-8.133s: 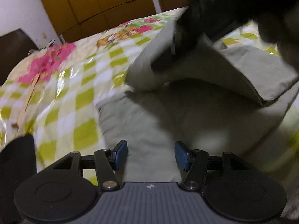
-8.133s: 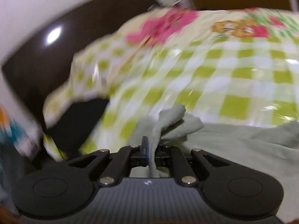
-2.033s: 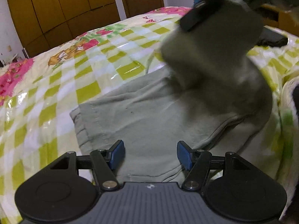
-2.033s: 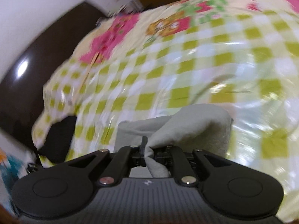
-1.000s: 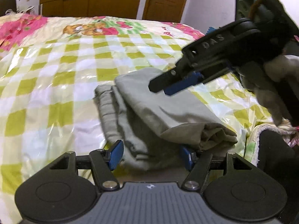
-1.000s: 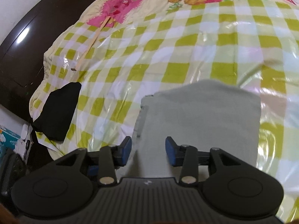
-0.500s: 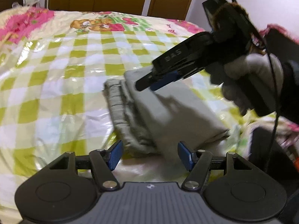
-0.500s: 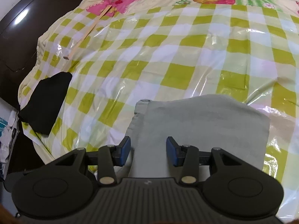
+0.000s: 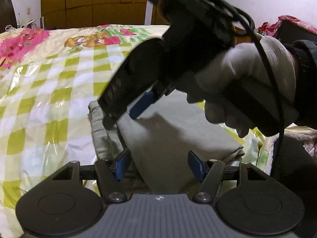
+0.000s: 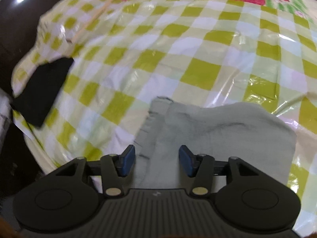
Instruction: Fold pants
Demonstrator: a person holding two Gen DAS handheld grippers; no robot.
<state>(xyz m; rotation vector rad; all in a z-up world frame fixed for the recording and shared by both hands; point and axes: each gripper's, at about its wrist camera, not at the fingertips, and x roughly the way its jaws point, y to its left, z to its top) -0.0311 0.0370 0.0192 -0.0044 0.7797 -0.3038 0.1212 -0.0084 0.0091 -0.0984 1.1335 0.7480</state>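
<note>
Left wrist view, gloved hand (image 9: 245, 83) tilts right tool (image 9: 126, 117) down over folded pants (image 9: 168, 136) (fingers apart), left tool (image 9: 159, 165) spread too.

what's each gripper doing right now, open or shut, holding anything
Left gripper: open, holding nothing, above the near edge of the folded pants.
Right gripper: open, holding nothing, over the pants.

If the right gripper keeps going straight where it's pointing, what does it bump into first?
Most likely the folded pants. The right gripper is open and aimed down at them, with the grey cloth lying right between and ahead of its fingers. Beyond that is the checked bedspread. How near the cloth is, I can't tell.
</note>
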